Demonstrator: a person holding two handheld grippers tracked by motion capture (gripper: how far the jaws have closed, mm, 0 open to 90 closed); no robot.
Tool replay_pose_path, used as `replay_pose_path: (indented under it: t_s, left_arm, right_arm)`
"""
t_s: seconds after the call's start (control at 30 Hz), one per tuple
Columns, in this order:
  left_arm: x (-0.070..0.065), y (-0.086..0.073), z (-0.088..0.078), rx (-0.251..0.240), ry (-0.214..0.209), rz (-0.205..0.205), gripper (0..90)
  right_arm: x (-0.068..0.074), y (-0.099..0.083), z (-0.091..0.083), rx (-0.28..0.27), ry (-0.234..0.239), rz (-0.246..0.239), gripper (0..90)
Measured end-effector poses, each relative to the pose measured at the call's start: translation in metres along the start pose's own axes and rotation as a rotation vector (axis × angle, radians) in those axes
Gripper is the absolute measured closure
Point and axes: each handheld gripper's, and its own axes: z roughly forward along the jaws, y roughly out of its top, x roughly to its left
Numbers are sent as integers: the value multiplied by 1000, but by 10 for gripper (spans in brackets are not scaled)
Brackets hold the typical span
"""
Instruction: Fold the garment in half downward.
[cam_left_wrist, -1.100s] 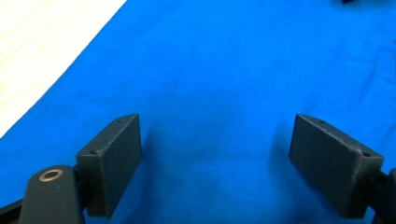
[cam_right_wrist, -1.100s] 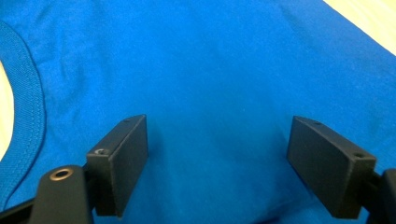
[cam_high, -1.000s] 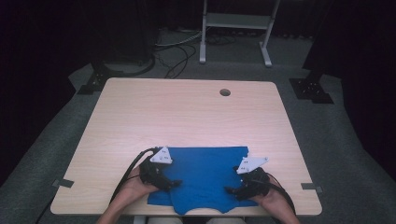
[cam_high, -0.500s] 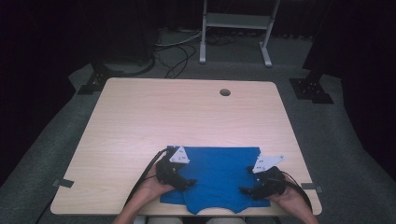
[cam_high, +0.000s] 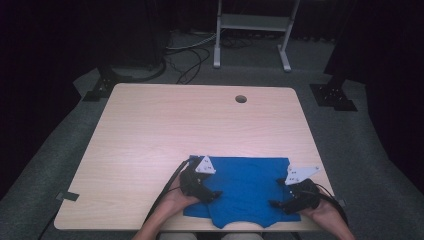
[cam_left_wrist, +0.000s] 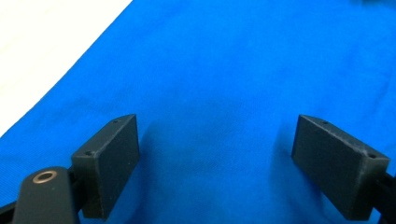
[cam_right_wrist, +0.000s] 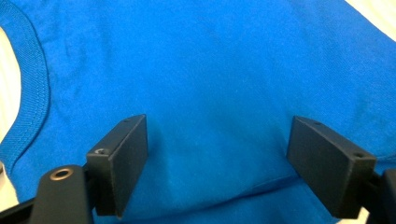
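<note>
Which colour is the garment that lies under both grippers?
The garment is plain bright blue, without any pattern; the left gripper view shows it best.

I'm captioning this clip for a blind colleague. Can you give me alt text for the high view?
A blue shirt lies flat at the near edge of a light wooden table. A person's hands rest a hand-held gripper on each side of it: the left gripper and the right gripper, both open.
</note>
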Motion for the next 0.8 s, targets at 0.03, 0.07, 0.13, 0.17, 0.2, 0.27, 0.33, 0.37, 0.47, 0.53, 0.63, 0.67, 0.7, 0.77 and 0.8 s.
replay_pose_path:
  t_s: [0.03, 0.07, 0.13, 0.17, 0.2, 0.27, 0.33, 0.37, 0.47, 0.53, 0.63, 0.67, 0.7, 0.77, 0.8]
  left_arm:
    - [-1, 1, 1, -2, -1, 0, 146]
    - [-2, 2, 2, -3, 0, 3, 146]
    - [-3, 4, 4, -3, -2, 7, 146]
    - [-4, 5, 5, -2, -3, 9, 146]
    - [-5, 5, 6, -3, -4, 8, 146]
    - [-6, 7, 8, -6, -8, 12, 146]
    - [-7, 8, 9, -9, -11, 11, 146]
    - [-7, 9, 10, -11, -12, 14, 146]
    - [-8, 10, 10, -29, -14, 27, 146]
    - [-7, 11, 10, -37, -16, 24, 146]
    - [-7, 13, 9, -46, -13, 30, 146]
    - [-7, 13, 9, -46, -13, 30, 146]
    - [-7, 14, 7, -52, -10, 31, 146]
    - [-6, 14, 5, -59, -8, 29, 146]
    - [-5, 14, 4, -60, -8, 33, 146]
  right_arm:
    - [-1, -1, -1, 0, 0, 0, 207]
    - [-1, -2, -2, -1, -1, 0, 207]
    - [-3, -5, -4, 0, -1, -1, 207]
    - [-4, -6, -5, -1, 0, 0, 207]
    - [-4, -7, -6, 2, -1, 1, 207]
    - [-6, -9, -8, 2, 0, 2, 207]
    - [-7, -12, -10, 3, -1, 3, 206]
    - [-7, -12, -11, 6, -2, 5, 206]
    - [-8, -13, -12, 7, -3, 8, 200]
    - [-7, -12, -13, 10, 0, 11, 179]
    - [-3, -10, -17, 0, 4, 17, 179]
    - [-3, -10, -17, 0, 4, 17, 179]
    - [-1, -10, -20, -17, 14, 23, 179]
    - [1, -10, -22, -17, 9, 27, 158]
    - [1, -10, -23, -18, 5, 33, 146]
